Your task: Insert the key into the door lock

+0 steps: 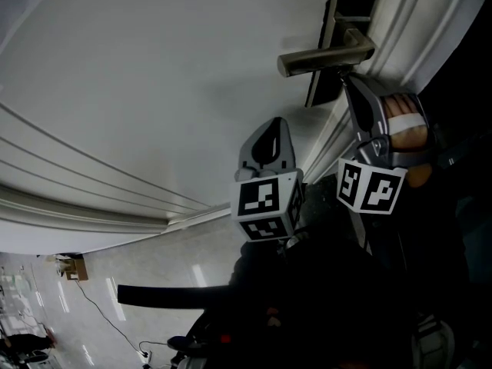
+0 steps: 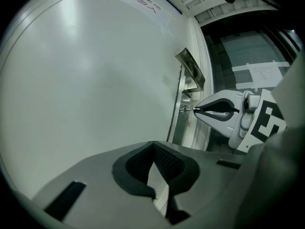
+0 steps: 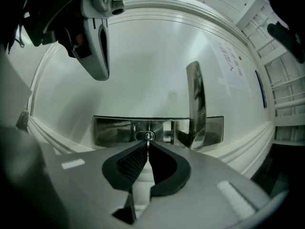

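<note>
- Right gripper (image 3: 147, 146) clamped on the key (image 3: 148, 138), pinched thin at the very jaw tips.
- Key sticking straight out ahead of those jaws, tip meeting the round lock (image 3: 144, 136) set in the metal plate (image 3: 112, 130).
- Door handle (image 3: 196, 104) just beyond the jaws, off to their right.
- Left gripper (image 2: 153, 145) with jaws together and nothing between, facing the white door (image 2: 86, 80), clear of the lock.

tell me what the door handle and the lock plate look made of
Door handle: looks like polished metal; it mirrors the room in bright streaks. Lock plate: probably the same polished metal, given its mirror-like reflections; the alloy can't be told.
</note>
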`<state>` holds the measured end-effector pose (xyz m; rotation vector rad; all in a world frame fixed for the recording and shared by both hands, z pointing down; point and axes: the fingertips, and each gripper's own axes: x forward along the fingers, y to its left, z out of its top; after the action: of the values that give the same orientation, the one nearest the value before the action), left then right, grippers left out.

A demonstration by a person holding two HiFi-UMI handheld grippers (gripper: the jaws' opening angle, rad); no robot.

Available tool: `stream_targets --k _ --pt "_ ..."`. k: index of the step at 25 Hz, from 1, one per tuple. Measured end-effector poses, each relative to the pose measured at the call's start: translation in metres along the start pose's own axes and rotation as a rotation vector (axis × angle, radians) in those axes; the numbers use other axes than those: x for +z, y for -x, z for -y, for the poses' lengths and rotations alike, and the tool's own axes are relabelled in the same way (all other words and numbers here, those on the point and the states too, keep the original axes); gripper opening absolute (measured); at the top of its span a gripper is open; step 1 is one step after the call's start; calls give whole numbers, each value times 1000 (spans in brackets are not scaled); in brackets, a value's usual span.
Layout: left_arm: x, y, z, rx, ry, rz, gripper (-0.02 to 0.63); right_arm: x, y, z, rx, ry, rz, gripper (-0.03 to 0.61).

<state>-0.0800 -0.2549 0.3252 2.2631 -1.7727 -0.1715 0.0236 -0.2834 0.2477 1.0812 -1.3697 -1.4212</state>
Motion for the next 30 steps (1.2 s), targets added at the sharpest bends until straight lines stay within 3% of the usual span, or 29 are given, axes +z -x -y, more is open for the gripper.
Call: stream_targets --k 30 --pt "-5 0 -1 -11 14 -7 2 -3 -3 -3 2 -3 -14 12"
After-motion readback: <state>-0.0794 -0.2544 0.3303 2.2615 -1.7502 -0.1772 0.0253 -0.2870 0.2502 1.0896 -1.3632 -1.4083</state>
